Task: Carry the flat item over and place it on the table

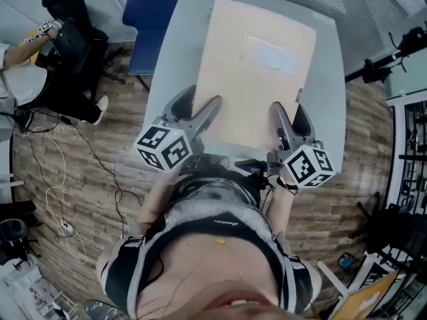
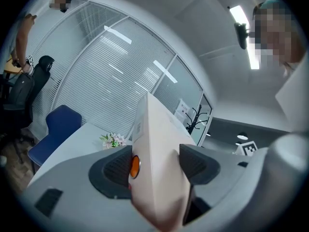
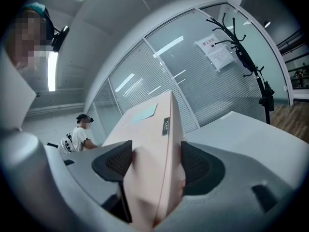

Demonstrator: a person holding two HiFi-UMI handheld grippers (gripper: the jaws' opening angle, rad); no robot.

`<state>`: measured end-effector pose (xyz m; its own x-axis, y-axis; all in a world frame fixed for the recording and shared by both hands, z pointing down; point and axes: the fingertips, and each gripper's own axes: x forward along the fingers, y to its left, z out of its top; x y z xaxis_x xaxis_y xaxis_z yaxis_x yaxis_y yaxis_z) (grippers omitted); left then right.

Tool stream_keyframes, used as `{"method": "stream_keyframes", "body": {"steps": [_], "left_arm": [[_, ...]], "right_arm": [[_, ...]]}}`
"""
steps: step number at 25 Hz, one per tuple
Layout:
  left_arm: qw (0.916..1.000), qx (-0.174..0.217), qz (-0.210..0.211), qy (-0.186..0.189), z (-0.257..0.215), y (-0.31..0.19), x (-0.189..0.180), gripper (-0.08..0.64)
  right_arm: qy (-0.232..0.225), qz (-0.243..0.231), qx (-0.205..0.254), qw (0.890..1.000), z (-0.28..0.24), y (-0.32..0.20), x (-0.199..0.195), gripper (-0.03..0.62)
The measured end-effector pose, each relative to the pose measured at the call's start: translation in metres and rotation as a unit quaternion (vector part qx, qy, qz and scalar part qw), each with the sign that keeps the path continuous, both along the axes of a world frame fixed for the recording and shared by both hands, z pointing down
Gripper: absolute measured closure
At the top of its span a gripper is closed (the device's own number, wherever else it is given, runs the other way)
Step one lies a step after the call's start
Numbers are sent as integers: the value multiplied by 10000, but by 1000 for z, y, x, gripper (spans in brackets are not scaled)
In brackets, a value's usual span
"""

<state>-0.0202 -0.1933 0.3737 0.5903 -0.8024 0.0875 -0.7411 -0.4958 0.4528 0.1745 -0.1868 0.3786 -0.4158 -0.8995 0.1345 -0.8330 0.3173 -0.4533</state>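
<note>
The flat cardboard box (image 1: 257, 72) lies over the grey table (image 1: 170, 59), with its near edge toward the person. The left gripper (image 1: 198, 105) is clamped on the near left corner, both pads pressed against the box's faces. The right gripper (image 1: 290, 117) grips the near right corner the same way. A pale label (image 1: 275, 57) shows on the box's top. A blue chair (image 1: 150, 25) stands at the table's far left.

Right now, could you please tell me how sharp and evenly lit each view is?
Head view: fisheye bows the table edges; the torso below is smeared. Left gripper view: the flat box blurs near the lens, the strip light glares. Right gripper view: dark corners, box end blurred.
</note>
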Motion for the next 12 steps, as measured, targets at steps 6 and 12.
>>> {"method": "stream_keyframes", "body": {"steps": [6,12], "left_arm": [[9999,-21,161,-53,1,-24,3,265],[9997,-2,212,-80,1,-38,2,268]], "right_arm": [[-40,204,-51,9998,4,-16,3,287],[-41,272,-54,9996,5,-28,2,288]]}}
